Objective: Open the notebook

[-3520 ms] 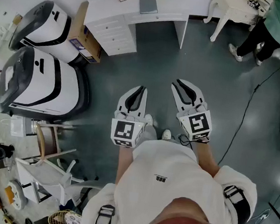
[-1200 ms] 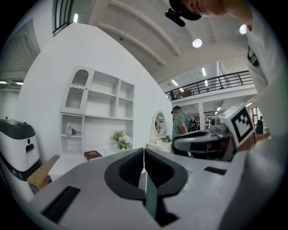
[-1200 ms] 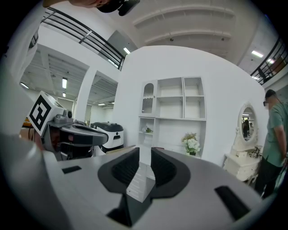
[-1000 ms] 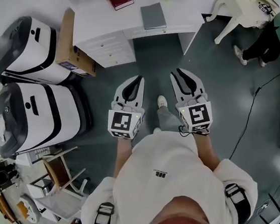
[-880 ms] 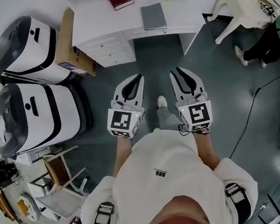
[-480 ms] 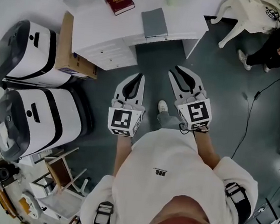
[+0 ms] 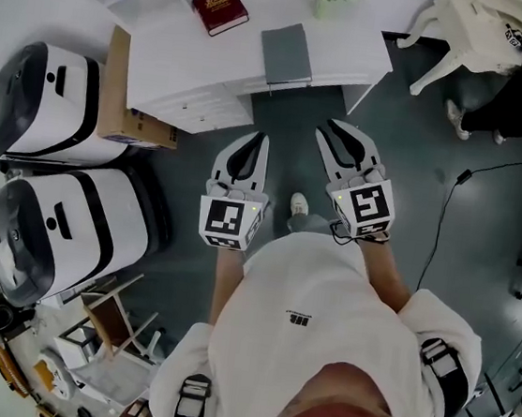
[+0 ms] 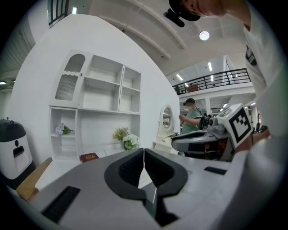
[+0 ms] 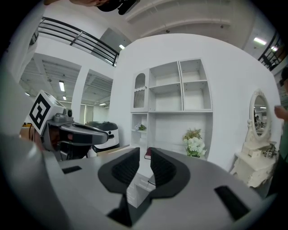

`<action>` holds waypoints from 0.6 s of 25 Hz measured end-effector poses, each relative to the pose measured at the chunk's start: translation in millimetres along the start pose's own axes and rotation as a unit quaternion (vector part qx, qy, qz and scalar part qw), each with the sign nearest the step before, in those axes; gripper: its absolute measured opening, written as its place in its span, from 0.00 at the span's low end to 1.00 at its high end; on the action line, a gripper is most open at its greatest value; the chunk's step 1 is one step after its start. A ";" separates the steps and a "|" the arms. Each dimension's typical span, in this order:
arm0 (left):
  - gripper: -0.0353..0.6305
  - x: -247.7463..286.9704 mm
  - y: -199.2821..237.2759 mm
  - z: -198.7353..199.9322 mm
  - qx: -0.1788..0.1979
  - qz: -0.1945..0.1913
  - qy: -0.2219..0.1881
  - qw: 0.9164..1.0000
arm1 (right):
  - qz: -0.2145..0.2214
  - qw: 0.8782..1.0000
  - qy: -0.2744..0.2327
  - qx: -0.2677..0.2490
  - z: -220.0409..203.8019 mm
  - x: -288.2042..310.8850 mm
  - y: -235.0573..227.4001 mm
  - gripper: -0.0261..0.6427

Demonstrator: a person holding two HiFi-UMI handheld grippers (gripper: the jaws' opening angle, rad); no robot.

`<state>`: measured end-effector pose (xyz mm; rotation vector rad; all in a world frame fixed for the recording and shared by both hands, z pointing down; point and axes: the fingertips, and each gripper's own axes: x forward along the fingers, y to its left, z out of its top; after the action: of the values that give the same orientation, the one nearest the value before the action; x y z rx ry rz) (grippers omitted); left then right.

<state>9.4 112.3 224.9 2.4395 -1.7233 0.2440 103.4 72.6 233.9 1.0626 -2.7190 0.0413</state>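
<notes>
Two grippers, side by side in my hands above the dark floor point(image 7: 408, 164), both point toward the white desk point(image 7: 176, 51). On it the grey notebook point(image 7: 287, 55) lies shut near the front edge, a red book point(image 7: 220, 7) lies further back, and white machines point(image 7: 70, 227) stand at the left. My left gripper point(image 7: 261, 140) has its jaws pressed together and empty, while my right gripper point(image 7: 341, 135) has its jaws a narrow gap apart with nothing between them.
</notes>
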 end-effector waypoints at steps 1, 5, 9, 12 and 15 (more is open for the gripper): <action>0.05 6.3 2.2 0.2 0.000 0.001 0.001 1.000 | 0.001 1.000 0.001 0.001 -1.0 4.4 -4.8 0.13; 0.05 30.2 6.6 0.5 0.001 0.001 0.007 1.000 | 0.005 1.000 0.005 0.007 -5.7 18.9 -22.7 0.12; 0.05 48.0 13.1 -0.6 0.001 0.001 0.011 1.000 | 0.006 1.000 0.007 0.015 -9.2 33.0 -34.2 0.12; 0.05 59.2 19.2 2.2 -0.001 0.005 0.009 1.000 | 0.006 1.000 0.005 0.016 -7.3 42.2 -41.8 0.12; 0.05 69.4 26.6 3.4 -0.002 0.005 0.010 1.000 | 0.003 1.000 0.006 0.018 -6.8 52.4 -48.8 0.11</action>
<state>7.4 38.9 237.1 2.4181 -1.7275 0.2649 100.2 2.4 249.1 1.0618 -2.7207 0.0977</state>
